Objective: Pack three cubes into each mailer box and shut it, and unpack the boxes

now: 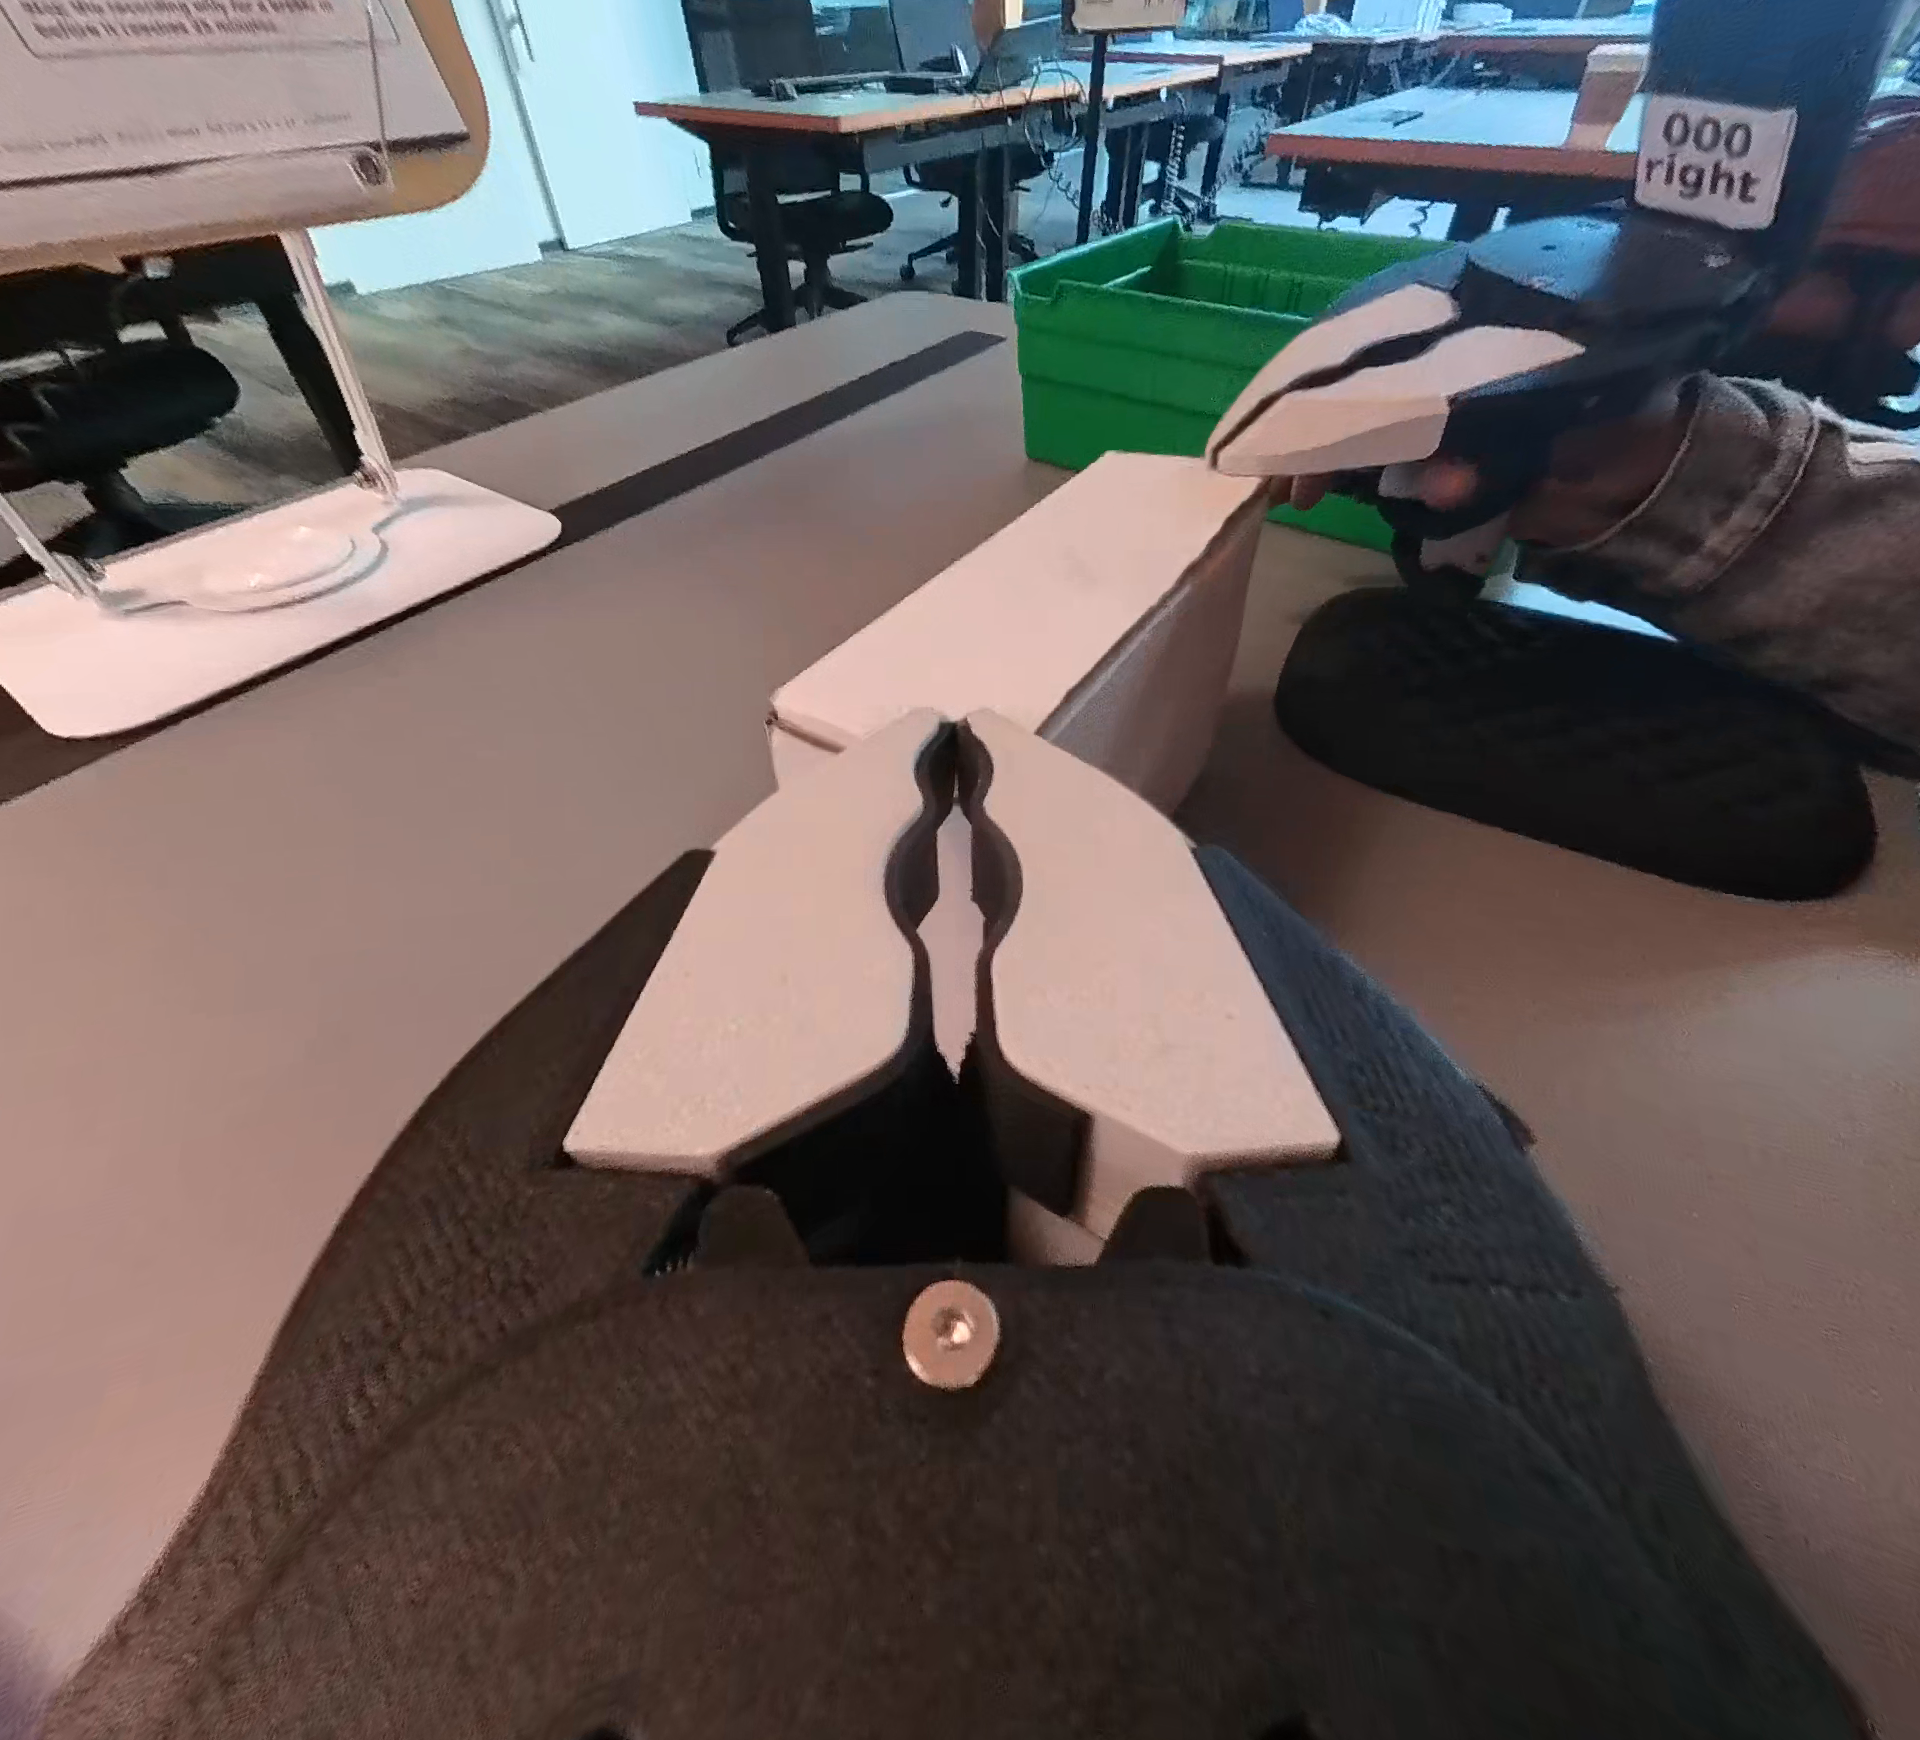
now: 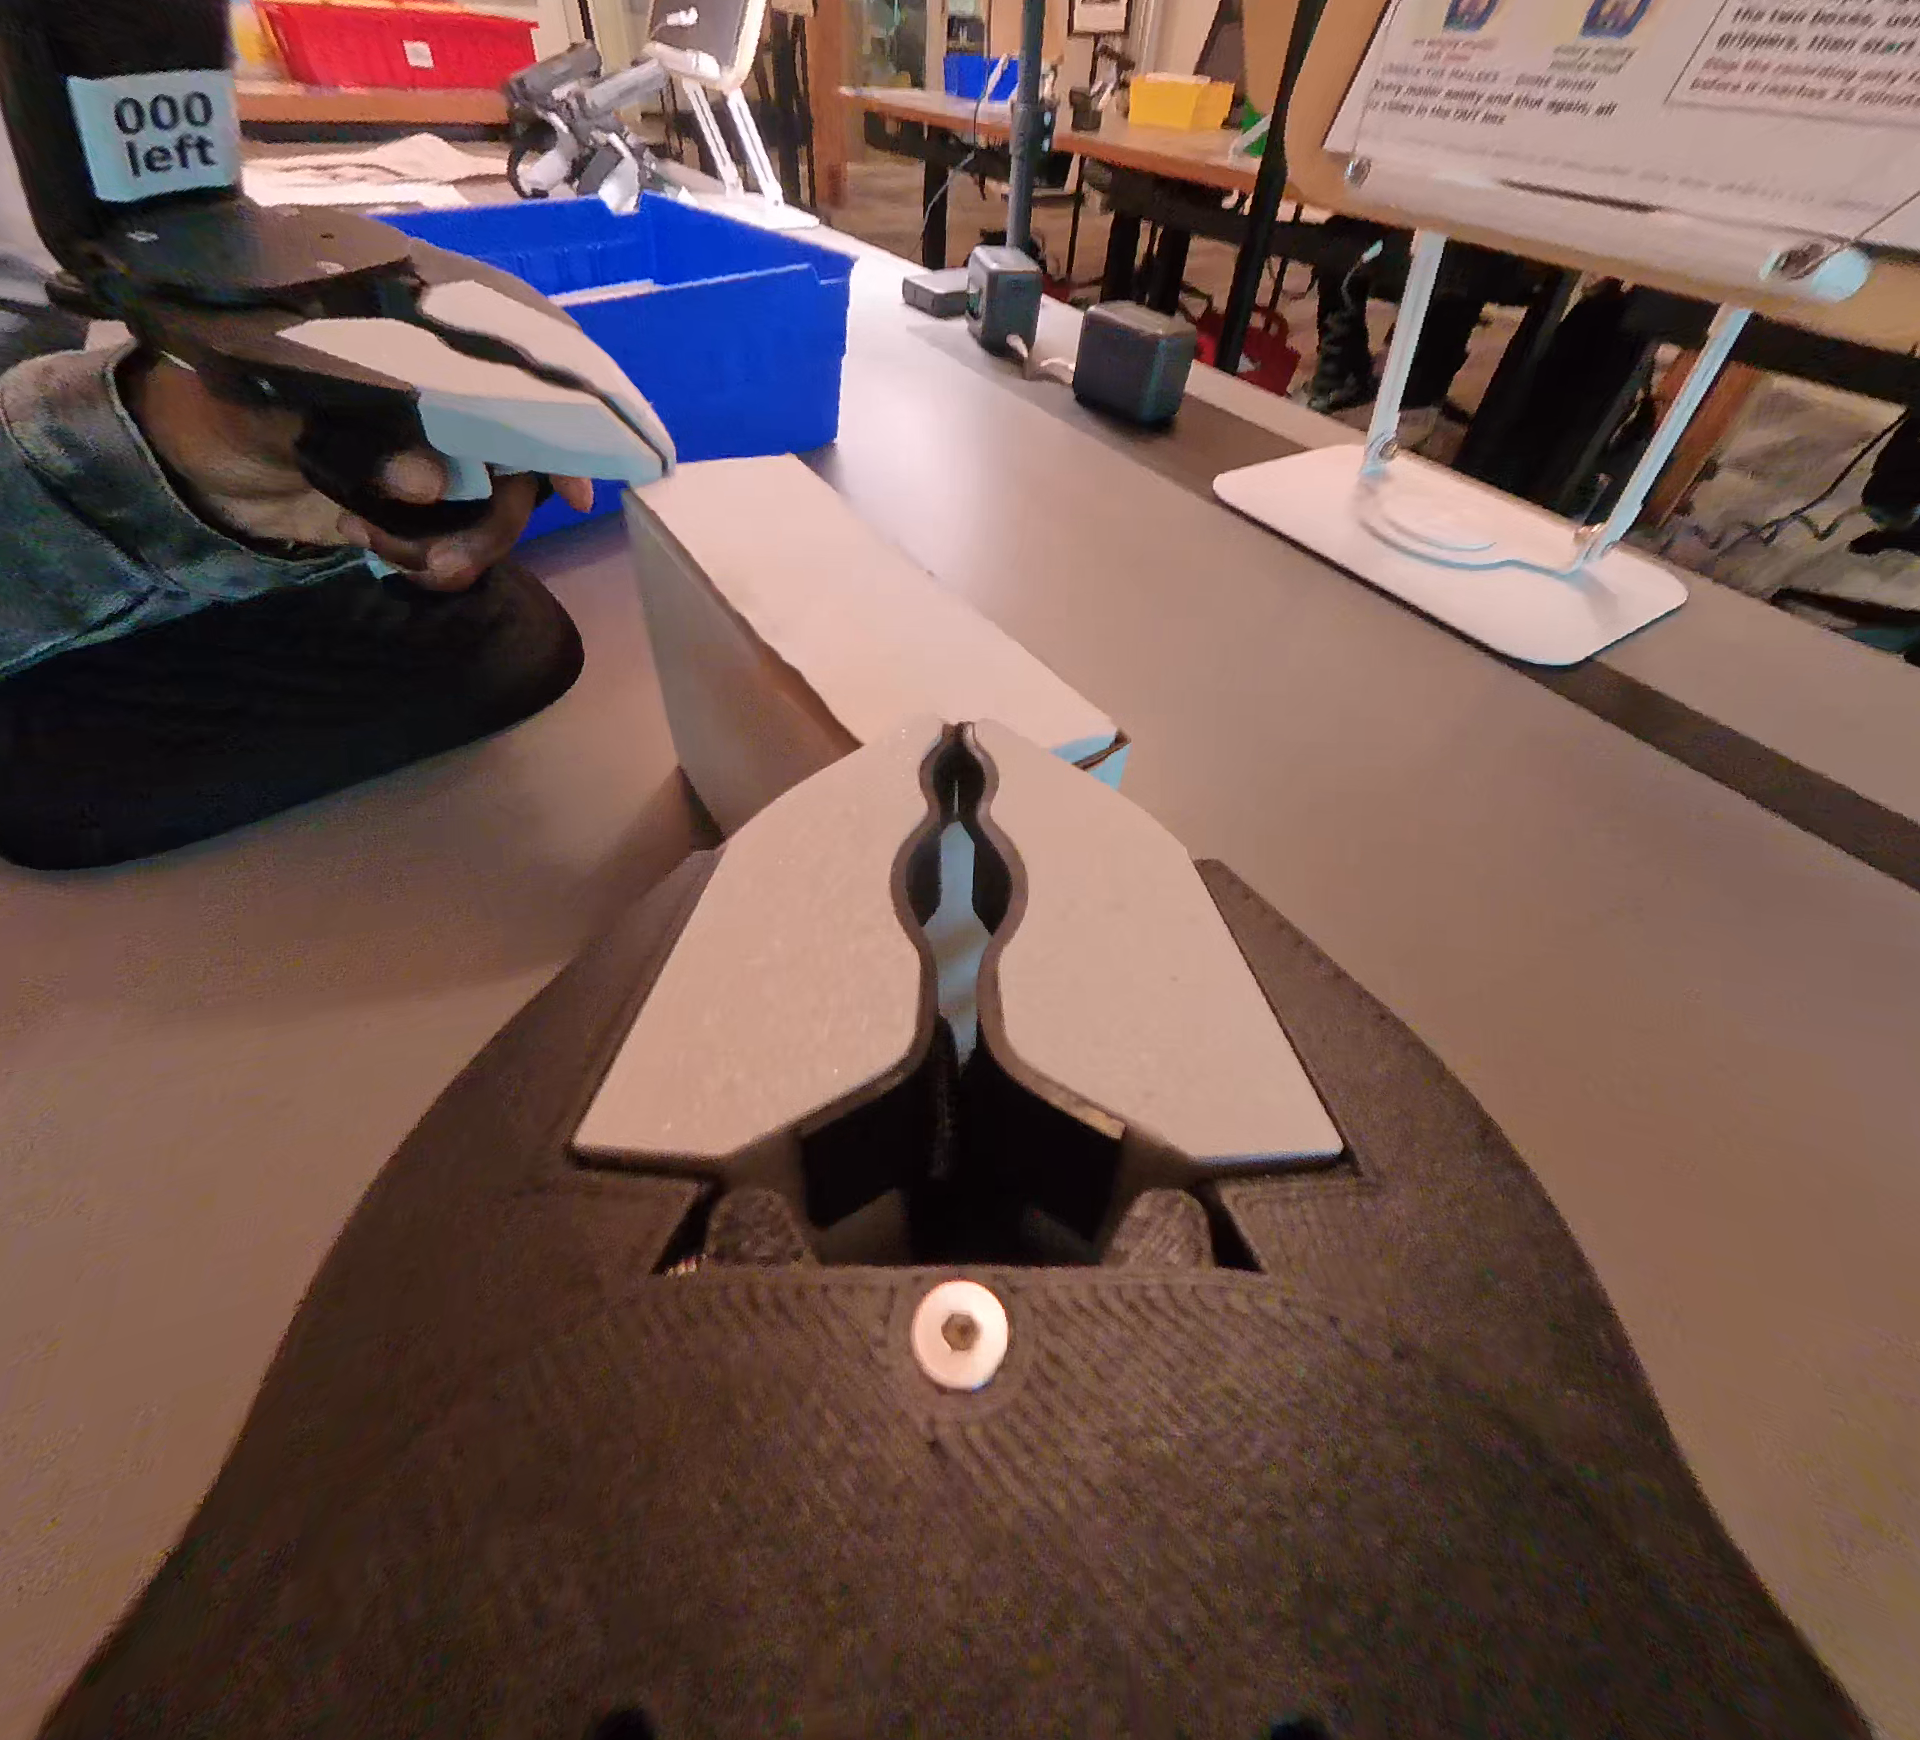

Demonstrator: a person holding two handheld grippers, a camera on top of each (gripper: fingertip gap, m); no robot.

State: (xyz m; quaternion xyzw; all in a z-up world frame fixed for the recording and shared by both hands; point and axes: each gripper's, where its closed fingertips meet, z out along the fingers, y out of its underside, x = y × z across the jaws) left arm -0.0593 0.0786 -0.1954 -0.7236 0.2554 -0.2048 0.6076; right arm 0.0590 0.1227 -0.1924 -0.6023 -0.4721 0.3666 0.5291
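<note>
The left tongs [image 1: 954,734] are clenched, their two pale, matte fingers meeting at the tips, which rest at one end of the white mailer box [image 1: 1023,589]. Whether they pinch a thin edge of card there or merely press on it is hard to say. The right tongs [image 2: 961,734] are likewise clenched, tips together at the opposite end of the same mailer box [image 2: 831,589], which lies shut on the grey worktop [image 1: 364,859] between the two tools.

The left wrist view alone shows a green plastic bin [image 1: 1132,340] with dividers just behind the box, and the right tongs [image 1: 1231,452] seen from the side over the box's far corner. The right wrist view alone shows a blue bin [image 2: 717,340] behind the box, two small dark cubes [image 2: 1132,360] with rounded corners farther along the worktop [image 2: 1351,859], and the left tongs [image 2: 655,454] held by a hand [image 2: 436,516] in a denim sleeve.

Each view catches an instruction board on a clear stand [image 1: 270,589] with a flat white base [image 2: 1455,547]. The tongs' bodies are black, ridged printed plastic.
</note>
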